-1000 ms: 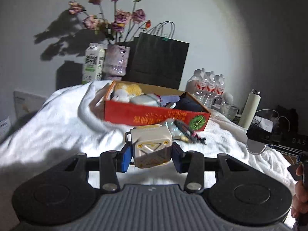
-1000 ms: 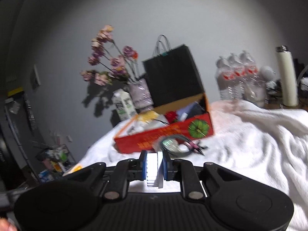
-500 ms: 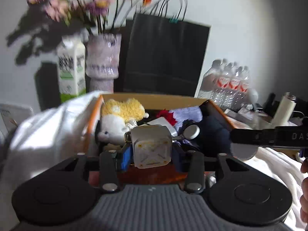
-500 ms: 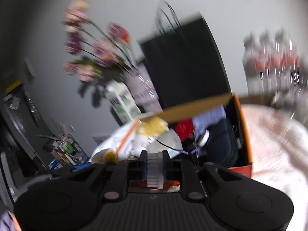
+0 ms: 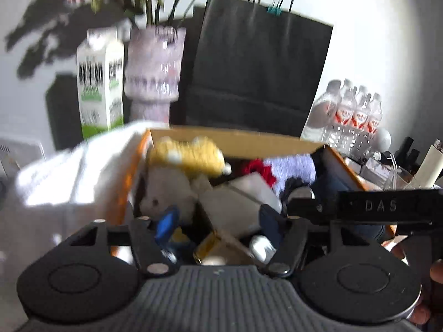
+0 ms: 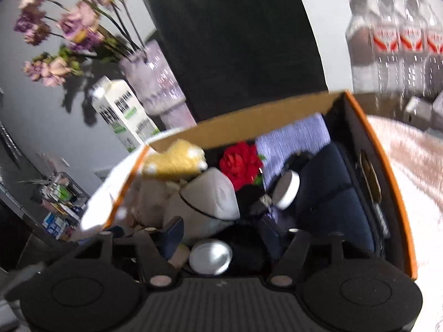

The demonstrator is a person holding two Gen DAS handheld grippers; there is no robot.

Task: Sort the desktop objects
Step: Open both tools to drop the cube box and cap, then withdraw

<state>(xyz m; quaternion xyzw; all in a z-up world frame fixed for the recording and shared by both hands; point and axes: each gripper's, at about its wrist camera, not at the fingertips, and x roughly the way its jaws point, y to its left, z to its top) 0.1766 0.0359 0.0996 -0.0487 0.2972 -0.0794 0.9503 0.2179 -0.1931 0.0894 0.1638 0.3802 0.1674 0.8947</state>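
I've got both grippers over the cardboard box (image 6: 371,149), which sits on a white cloth (image 5: 69,171); its orange rim runs close along my right side in the right wrist view, back wall just ahead, so not much room to swing sideways. Behind the box stand a black paper bag (image 5: 257,63), vase (image 5: 155,66) and milk carton (image 5: 101,83), w/ water bottles (image 6: 396,41) off to the right. Left gripper (image 5: 218,224): jaws have just been opening, now spread; the white cube (image 5: 238,207) lies tilted btwn the fingers, blurred, and I can't see either pad pressing on it. Right gripper (image 6: 221,232): jaws also just opened, spread wide, nothing pinched; a round white lid-like piece (image 6: 210,257) lies low btwn the fingers, just in front of the body. Box is crowded: yellow plush (image 6: 174,160), red flower (image 6: 241,163), a white mask (image 6: 213,196), dark blue fabric (image 6: 332,199). In the left wrist view, the right gripper's black bar reaches in from the right edge.
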